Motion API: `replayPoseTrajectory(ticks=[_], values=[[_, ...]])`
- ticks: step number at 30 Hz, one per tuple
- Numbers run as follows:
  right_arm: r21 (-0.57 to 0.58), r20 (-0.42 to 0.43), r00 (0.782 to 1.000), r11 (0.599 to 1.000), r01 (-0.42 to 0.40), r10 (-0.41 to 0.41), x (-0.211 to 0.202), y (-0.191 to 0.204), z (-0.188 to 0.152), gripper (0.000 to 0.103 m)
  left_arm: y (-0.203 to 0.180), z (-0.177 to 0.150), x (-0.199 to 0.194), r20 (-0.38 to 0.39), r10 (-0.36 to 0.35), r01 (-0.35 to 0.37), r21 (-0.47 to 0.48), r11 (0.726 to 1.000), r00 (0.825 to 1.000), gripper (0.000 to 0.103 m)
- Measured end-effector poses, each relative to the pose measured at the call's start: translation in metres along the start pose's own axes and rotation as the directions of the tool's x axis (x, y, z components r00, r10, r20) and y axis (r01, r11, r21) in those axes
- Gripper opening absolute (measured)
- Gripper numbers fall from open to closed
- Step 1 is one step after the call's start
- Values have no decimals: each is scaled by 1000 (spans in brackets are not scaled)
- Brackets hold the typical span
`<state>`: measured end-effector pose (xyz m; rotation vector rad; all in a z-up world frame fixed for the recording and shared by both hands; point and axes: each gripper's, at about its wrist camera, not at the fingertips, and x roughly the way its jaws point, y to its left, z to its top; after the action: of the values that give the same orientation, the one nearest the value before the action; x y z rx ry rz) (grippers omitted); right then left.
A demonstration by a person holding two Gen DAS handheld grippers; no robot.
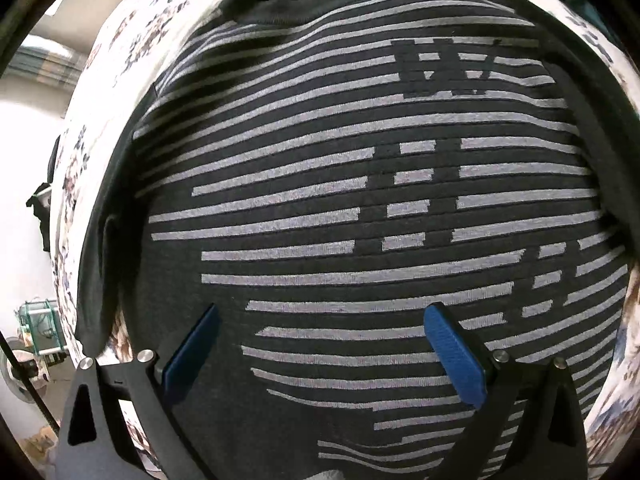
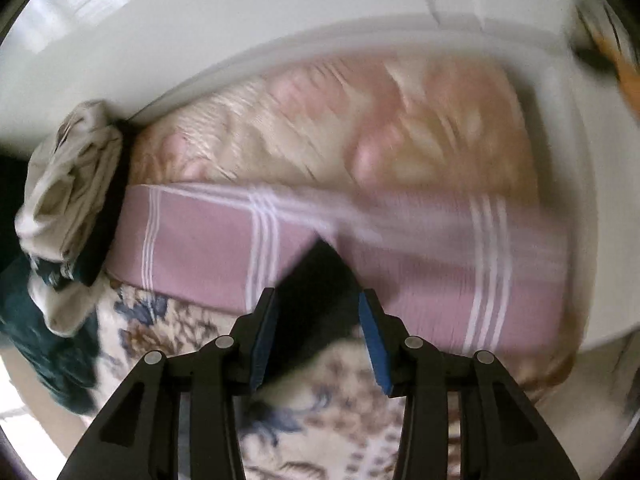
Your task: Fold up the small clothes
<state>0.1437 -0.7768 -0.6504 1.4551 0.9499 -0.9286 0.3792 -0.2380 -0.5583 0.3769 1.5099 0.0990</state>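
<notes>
A dark T-shirt (image 1: 320, 184) with grey stripes lies spread flat on the floral bedsheet (image 1: 132, 24), collar at the far end. My left gripper (image 1: 324, 320) hovers above its lower part, jaws wide open and empty. In the right wrist view, my right gripper (image 2: 318, 316) has a corner of dark fabric (image 2: 316, 280) between its blue pads (image 2: 370, 328), lifted above the bed. The jaws stand partly apart with the cloth filling the gap.
A pink checked pillow (image 2: 420, 272) and a peach quilt (image 2: 360, 132) lie ahead of the right gripper by the white wall. A pile of beige and dark green clothes (image 2: 64, 208) sits at the left. The bed's left edge (image 1: 60, 216) drops to the floor.
</notes>
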Motion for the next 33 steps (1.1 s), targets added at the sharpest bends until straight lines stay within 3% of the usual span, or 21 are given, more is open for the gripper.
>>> replayPoseTrajectory(ticks=[4, 8, 9, 10, 16, 18, 19, 20, 21, 22, 25, 26, 27, 28, 29, 32, 33], values=[[146, -7, 988, 977, -153, 155, 17, -11, -8, 44, 1, 1, 3, 5, -4, 4, -5, 1000, 1000, 103], [93, 29, 996, 992, -91, 88, 32, 13, -8, 40, 8, 3, 9, -7, -22, 22, -33, 999, 1000, 103], [80, 38, 996, 994, -79, 76, 33, 20, -8, 32, 11, 2, 10, -9, -26, 26, -44, 999, 1000, 103], [65, 43, 997, 995, -73, 71, 33, 25, -7, 6, 16, 2, 11, -10, -34, 33, -58, 998, 999, 103], [-26, 116, 992, 999, -43, 45, -1, 54, -26, 4, 46, -2, 21, -19, -50, 47, -118, 992, 999, 103], [-39, 107, 994, 999, -33, 37, -11, 52, -30, 8, 51, -2, 25, -22, -56, 53, -122, 991, 998, 103], [-35, 93, 995, 999, -33, 36, -11, 53, -30, 26, 52, -1, 26, -21, -50, 48, -119, 992, 998, 103], [-18, 77, 995, 998, -59, 60, -12, 50, -30, 51, 54, 0, 27, -19, -47, 45, -118, 992, 999, 103], [12, 77, 990, 993, -119, 118, -13, 46, -29, 60, 53, 2, 28, -13, -46, 44, -117, 992, 999, 103], [37, 83, 988, 990, -136, 133, -12, 43, -28, 65, 53, 3, 29, -11, -44, 43, -116, 992, 999, 103], [63, 52, 993, 992, -105, 102, 8, 46, -22, 65, 55, 8, 34, -12, -48, 46, -123, 991, 999, 103], [81, 30, 997, 994, -68, 66, 21, 47, -19, 62, 57, 9, 36, -13, -51, 49, -126, 991, 999, 103], [92, 34, 998, 995, -49, 46, 29, 47, -19, 51, 58, 9, 37, -14, -55, 53, -129, 990, 998, 103], [92, 47, 999, 995, -24, 20, 31, 47, -20, 9, 61, 9, 38, -14, -59, 57, -131, 990, 998, 103], [73, 74, 997, 997, 26, -32, 31, 54, -23, 6, 66, 9, 38, -12, -64, 62, -134, 989, 998, 103], [-81, 162, 986, 996, 44, -30, 10, 90, -41, 6, 96, 11, 41, -2, -73, 72, -147, 986, 997, 103], [-181, 196, 980, 982, 55, -19, -3, 113, -55, 6, 103, 9, 40, 1, -77, 76, -156, 985, 997, 103]])
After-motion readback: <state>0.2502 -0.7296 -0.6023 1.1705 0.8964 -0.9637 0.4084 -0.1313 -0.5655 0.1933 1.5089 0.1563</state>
